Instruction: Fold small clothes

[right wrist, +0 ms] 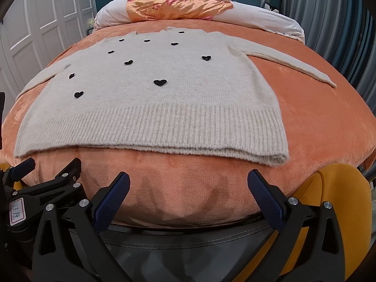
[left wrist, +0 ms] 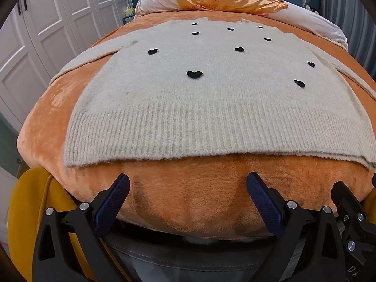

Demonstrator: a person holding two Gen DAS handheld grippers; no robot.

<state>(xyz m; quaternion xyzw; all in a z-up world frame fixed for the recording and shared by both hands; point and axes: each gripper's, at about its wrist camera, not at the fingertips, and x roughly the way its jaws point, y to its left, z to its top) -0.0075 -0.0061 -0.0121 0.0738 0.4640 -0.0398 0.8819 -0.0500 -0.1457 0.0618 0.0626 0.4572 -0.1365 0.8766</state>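
A cream knitted sweater [left wrist: 188,98] with small black hearts [left wrist: 194,74] is spread flat, front up, across the middle of both views, on an orange plush blanket [left wrist: 188,192] that covers a bed. The ribbed hem [right wrist: 164,131] is turned toward the cameras and fills the centre band of each frame; the neckline lies toward the top, just below a white pillow [right wrist: 258,16] and an orange flowered cloth [right wrist: 174,4]. One sleeve [right wrist: 293,63] is stretched toward the right edge of the right wrist view, and the other sleeve [left wrist: 87,56] runs toward the left edge of the left wrist view. The left gripper [left wrist: 188,183] and the right gripper [right wrist: 188,181] are held at the bottom of their frames, short of the hem, each with its jaws spread wide and nothing between them. The knit is judged soft, limp and fairly light, with a fuzzy surface that should not slip in the pads; it is likely to stretch and sag if lifted by one point. A hold is best taken at the thicker ribbed hem corners or at a sleeve cuff, with both layers pinched together. The plush blanket beneath could be caught by a deep pinch.
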